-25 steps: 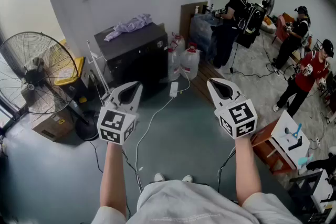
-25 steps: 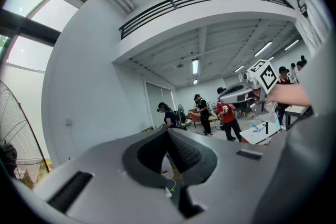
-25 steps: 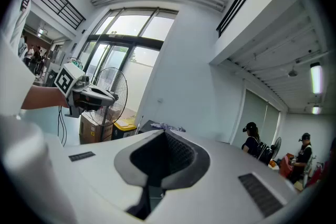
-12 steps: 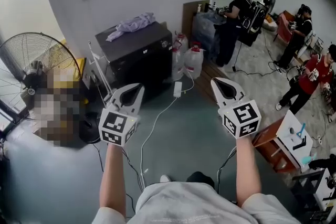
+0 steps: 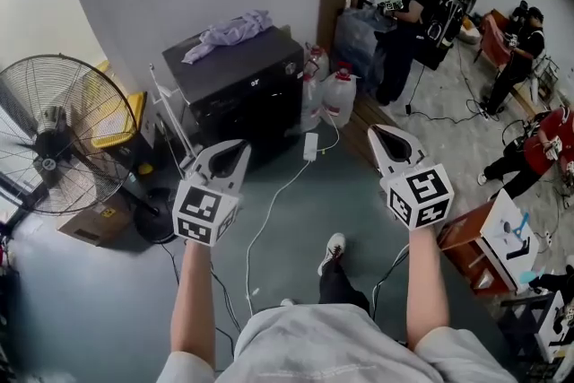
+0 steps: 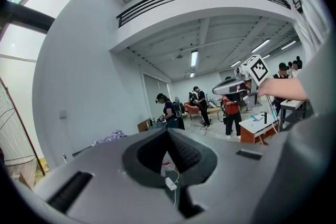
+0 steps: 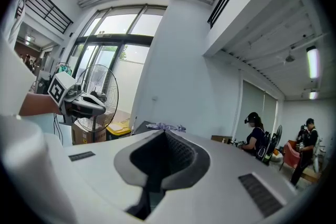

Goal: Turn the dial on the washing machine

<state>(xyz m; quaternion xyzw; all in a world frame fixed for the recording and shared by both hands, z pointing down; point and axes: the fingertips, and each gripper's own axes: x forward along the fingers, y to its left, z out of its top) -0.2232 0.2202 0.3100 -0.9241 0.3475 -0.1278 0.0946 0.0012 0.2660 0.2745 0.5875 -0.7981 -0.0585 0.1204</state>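
**Head view.** The left gripper and the right gripper are held out in front at much the same height, well apart from each other. Each has its jaws drawn together to a point, with nothing in them. The washing machine is a dark boxy unit against the white wall, beyond the left gripper. A crumpled pale cloth lies on its top. Its dial is too small to make out. Neither gripper touches the machine — open floor lies between. A standing fan is at the left, water jugs stand just beside the machine's right side, and a white cable trails across the floor.

**Left gripper view.** The jaws are closed, their tips meeting in one ridge, and they grip nothing. Only floor and a bit of the white cable show through the dark hollow behind the tips. The right gripper hangs in the air off to the right, touching nothing.

**Right gripper view.** These jaws are also pressed together tip to tip, with nothing caught between them. The left gripper shows at the left in front of the fan. The pale cloth peeps just over the closed tips — far off, not in contact.
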